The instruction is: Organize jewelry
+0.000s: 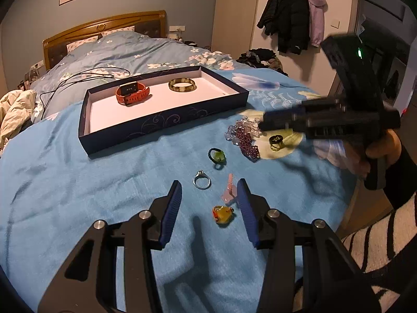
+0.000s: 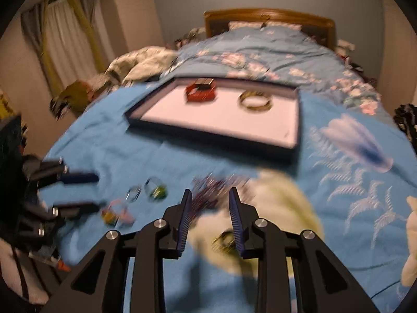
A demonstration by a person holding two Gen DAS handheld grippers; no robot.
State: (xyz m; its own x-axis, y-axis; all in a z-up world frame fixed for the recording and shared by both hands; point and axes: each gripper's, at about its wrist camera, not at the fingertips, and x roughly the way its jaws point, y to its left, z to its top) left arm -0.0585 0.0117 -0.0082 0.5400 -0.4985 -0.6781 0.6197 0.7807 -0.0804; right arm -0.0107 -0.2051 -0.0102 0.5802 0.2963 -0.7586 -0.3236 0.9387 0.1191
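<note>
Two pairs of tongs are hanging over the bed (image 1: 78,182), where little pieces of jewelry are lying on the blue blanket. The left tongs (image 1: 211,195) are standing open with nothing between them. Just under them are sitting a silver ring (image 1: 202,181), a pink charm (image 1: 229,191) and a yellow glass charm (image 1: 222,215). The pink charm is right beside one finger of the tongs.

The right tongs (image 2: 209,210) are a little open too, and they are not holding anything. That view is blurry. A dark gold ring (image 2: 224,240) is lying on the pale flower print right below them, and a pile of purple beads (image 1: 247,140) is lying next to it.

The dark blue box (image 1: 166,130) is waiting further up the bed. An orange watch (image 1: 131,92) and a gold bangle (image 1: 182,84) are already lying inside it.

I think the right tongs are getting ready to pick up the dark gold ring. To do it well, they should come straight down with one finger on each side of the ring. They should close slowly, because the soft blanket can sink and the small ring can slip away. They should also be staying clear of the beads.
</note>
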